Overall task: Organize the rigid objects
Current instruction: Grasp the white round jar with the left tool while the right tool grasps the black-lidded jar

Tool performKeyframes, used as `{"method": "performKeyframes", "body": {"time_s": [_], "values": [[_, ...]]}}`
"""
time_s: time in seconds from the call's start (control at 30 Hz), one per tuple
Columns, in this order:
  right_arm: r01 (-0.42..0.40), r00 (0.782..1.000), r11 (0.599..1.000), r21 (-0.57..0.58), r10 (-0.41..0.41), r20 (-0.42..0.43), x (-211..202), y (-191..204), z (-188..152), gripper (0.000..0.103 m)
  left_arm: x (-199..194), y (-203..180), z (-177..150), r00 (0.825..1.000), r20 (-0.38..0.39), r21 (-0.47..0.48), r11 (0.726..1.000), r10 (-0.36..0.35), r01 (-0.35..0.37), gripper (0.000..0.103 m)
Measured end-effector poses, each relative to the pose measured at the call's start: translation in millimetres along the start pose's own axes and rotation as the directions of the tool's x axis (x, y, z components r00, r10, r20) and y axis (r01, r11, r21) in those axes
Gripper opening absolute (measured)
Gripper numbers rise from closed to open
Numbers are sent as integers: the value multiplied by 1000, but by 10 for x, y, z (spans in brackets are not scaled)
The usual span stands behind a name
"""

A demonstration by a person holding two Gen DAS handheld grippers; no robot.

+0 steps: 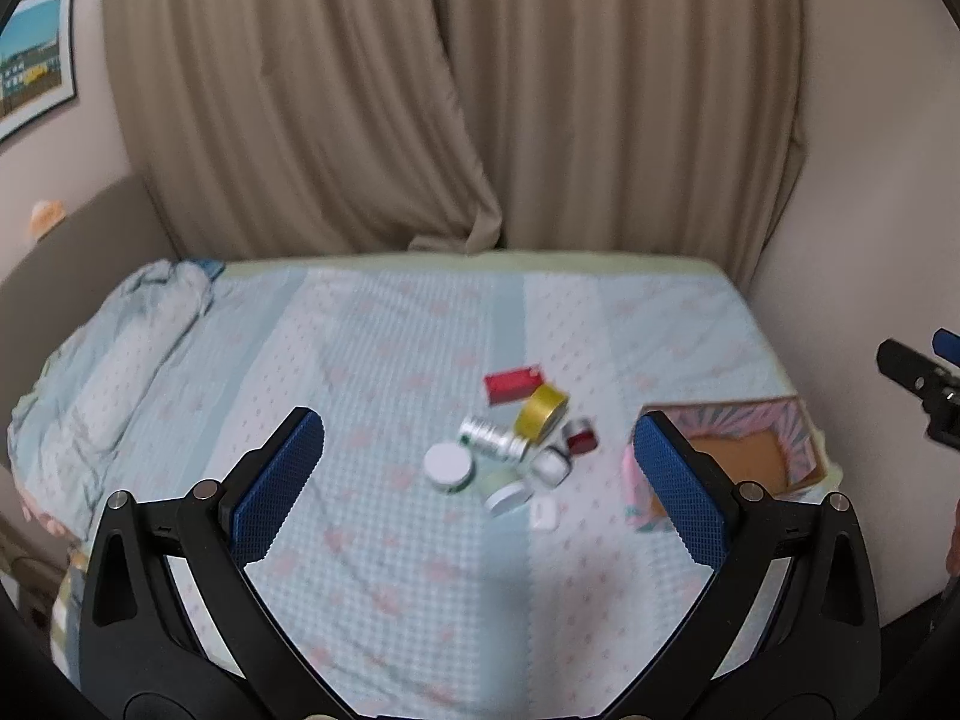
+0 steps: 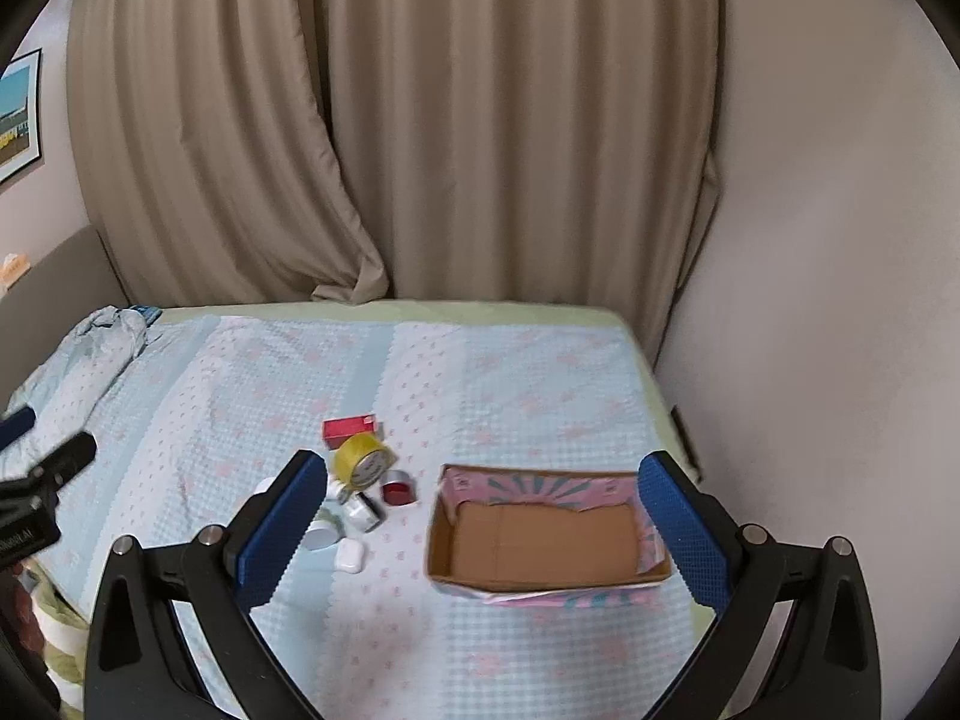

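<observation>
Left hand-held gripper [image 1: 477, 468] held wide, nothing gripped, above bed [image 1: 372, 360]. Right hand-held gripper [image 2: 480, 516] likewise wide, nothing gripped. Small containers [image 2: 360, 492] clustered on bed beside cardboard box [image 2: 540, 585]; yellow tape roll [image 2: 363, 461] touching red box [image 2: 348, 429].

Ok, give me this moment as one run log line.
left claw: open, empty | right claw: open, empty | box: empty | tape roll, jars: piled on bed

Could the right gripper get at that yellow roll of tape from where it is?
Probably yes. The right gripper is open and above the bed, and the yellow roll of tape sits exposed atop the pile, with nothing covering it.
</observation>
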State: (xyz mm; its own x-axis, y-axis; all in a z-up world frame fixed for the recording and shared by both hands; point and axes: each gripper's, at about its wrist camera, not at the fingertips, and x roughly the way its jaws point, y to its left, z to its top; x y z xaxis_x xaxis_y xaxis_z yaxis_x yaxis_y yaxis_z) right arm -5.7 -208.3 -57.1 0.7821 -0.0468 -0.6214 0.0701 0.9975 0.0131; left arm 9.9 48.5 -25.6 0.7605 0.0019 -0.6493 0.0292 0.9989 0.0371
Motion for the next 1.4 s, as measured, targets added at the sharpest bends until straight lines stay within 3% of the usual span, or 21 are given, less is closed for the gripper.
{"method": "performKeyframes", "body": {"time_s": [0.17,0.37,0.63,0.83,0.97,1.03,1.1,1.27,1.4], "values": [[-26,996,997,68,32,-86,347,238,-118,103,451,366,-77,997,-69,17,999,-43,44,102],[-11,977,981,192,51,-205,863,604,-216,103,1145,758,-163,978,-169,88,986,-123,139,102],[51,943,923,382,81,-323,1728,1066,-428,103,2340,1097,-471,930,-304,225,933,-208,282,102],[88,908,883,461,119,-401,2451,1280,-678,103,3191,1071,-882,895,-380,315,877,-234,363,102],[110,880,844,526,163,-446,2907,1289,-860,102,3554,942,-1132,887,-395,367,844,-238,390,102],[123,863,814,567,194,-466,3171,1246,-975,91,3765,864,-1265,881,-399,380,829,-253,410,102],[147,847,795,588,206,-490,3425,1202,-1098,87,3909,804,-1355,879,-405,393,820,-252,416,102],[177,814,779,601,227,-535,4029,1198,-1357,84,4267,675,-1582,875,-403,423,793,-268,438,97],[189,793,770,609,246,-557,4308,1205,-1491,70,4400,605,-1682,872,-390,436,775,-296,458,97]]}}
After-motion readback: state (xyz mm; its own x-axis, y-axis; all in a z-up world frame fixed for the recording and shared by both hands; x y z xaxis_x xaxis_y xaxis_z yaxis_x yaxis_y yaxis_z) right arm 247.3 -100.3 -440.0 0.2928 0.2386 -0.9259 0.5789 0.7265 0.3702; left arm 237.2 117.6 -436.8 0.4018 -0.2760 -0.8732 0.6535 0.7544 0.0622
